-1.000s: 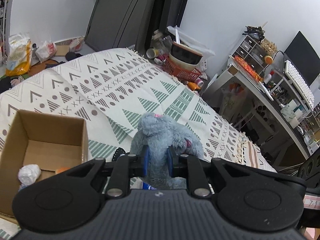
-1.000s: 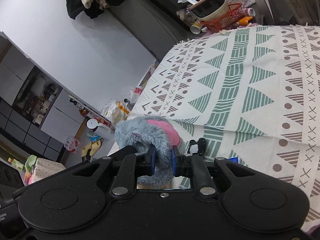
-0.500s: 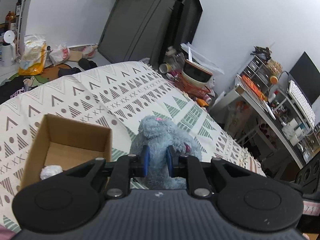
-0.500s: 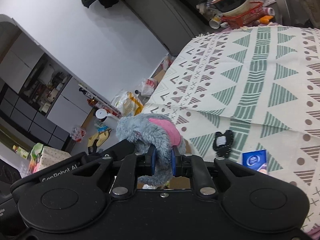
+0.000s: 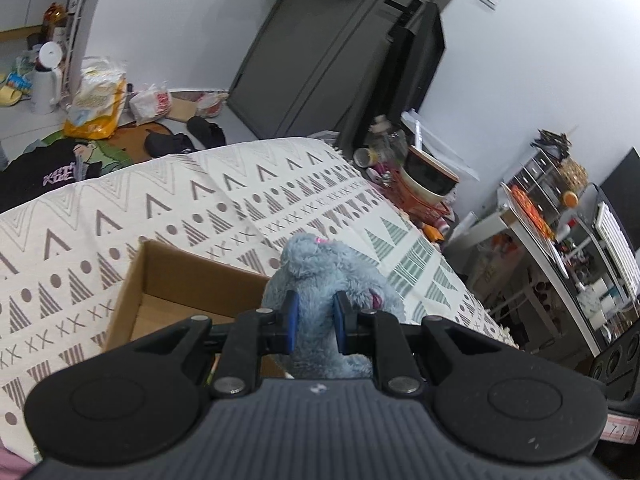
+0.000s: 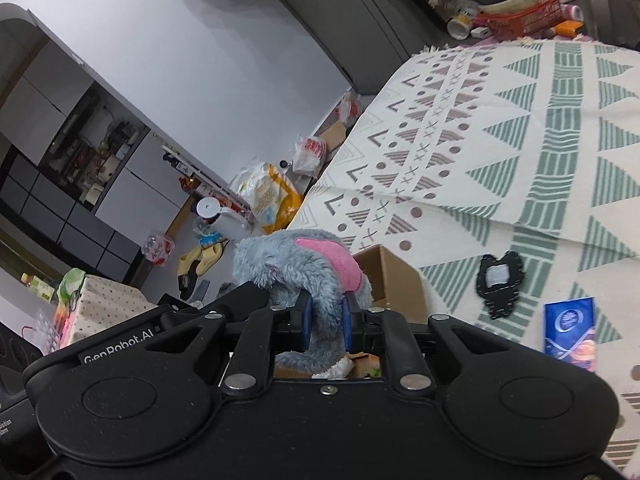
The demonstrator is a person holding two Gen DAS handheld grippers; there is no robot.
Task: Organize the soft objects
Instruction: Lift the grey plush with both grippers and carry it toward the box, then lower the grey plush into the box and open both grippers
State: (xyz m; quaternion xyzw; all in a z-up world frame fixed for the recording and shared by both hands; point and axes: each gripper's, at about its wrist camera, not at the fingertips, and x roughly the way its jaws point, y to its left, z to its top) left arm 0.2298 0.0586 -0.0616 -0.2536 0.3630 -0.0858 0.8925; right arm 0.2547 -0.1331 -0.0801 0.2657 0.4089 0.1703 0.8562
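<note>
A grey plush elephant (image 5: 320, 268) with pink ears is held up between both grippers above the patterned bed cover. My left gripper (image 5: 314, 322) is shut on its body. My right gripper (image 6: 324, 320) is shut on another part of the plush elephant (image 6: 296, 264), below a pink ear. An open cardboard box (image 5: 176, 292) sits on the bed just left of and below the toy; it also shows in the right wrist view (image 6: 396, 280), behind the toy. Small items lie in the box, mostly hidden by the grippers.
A black fabric patch (image 6: 500, 280) and a blue packet (image 6: 570, 332) lie on the bed cover (image 6: 520, 140). A red basket with a bowl (image 5: 428, 188) stands beyond the bed's far edge. A cluttered desk (image 5: 560, 240) is at the right. Bags (image 5: 98, 98) lie on the floor.
Both grippers have carried the plush elephant toward the cardboard box; the box now sits closer under the toy. The grips have not changed.
</note>
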